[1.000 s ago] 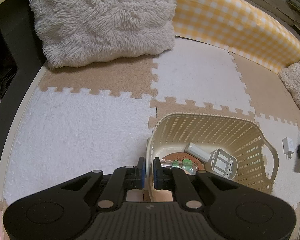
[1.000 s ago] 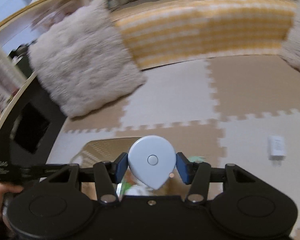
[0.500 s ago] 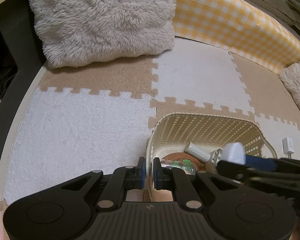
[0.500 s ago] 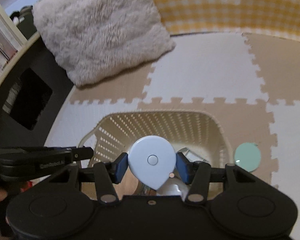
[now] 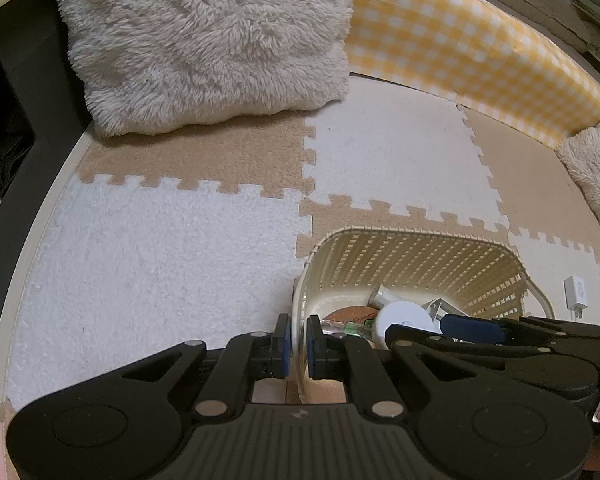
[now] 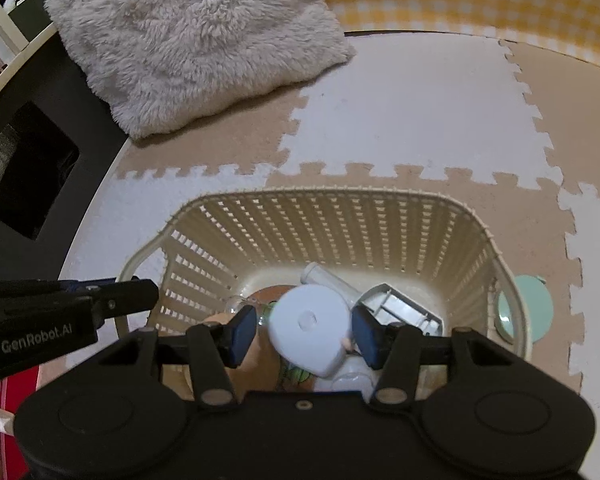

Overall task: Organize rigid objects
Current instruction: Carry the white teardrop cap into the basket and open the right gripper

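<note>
The basket (image 6: 340, 216) looks like cream plastic moulded in a slatted lattice, smooth with a faint sheen, and the pale blue teardrop-shaped case (image 6: 309, 326) above it is smooth, matt plastic. The floor mat (image 5: 148, 256) is interlocking foam tiles with a short, fuzzy pile in white and tan. Behind lie a long-haired shaggy cushion (image 5: 204, 40) and a glossy yellow checked pad (image 5: 452, 36).

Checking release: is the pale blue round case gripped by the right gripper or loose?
Loose: the right gripper stands open, gaps either side of the pale blue case, inside the basket. Landed or not: cannot tell.
</note>
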Motion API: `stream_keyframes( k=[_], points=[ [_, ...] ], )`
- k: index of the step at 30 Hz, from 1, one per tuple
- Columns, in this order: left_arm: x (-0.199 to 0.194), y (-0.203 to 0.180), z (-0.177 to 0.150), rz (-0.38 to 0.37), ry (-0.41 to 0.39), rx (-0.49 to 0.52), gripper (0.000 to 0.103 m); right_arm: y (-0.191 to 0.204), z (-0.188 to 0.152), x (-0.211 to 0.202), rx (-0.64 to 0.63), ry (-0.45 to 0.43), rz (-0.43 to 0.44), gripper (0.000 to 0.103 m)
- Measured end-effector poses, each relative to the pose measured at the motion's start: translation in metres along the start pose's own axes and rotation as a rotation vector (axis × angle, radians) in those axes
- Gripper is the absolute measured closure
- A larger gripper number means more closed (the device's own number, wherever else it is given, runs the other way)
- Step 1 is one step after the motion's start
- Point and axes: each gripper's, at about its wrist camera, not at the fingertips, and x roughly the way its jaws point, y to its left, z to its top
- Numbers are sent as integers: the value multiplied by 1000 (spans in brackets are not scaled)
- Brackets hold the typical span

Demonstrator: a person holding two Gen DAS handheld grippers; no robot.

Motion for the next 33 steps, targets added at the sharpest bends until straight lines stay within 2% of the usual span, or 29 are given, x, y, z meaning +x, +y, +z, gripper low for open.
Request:
stream_keyframes(
  k=[11, 17, 33],
  points=[
    [0, 0, 0, 0, 0, 1, 95, 5, -2, -10, -27, -5, 2, 46],
    [0, 0, 0, 0, 0, 1, 95, 8, -5, -22, -37, -20, 8, 42],
    [0, 1, 1, 4, 0, 6, 95, 5, -14, -84, -56, -98, 42, 30]
  ],
)
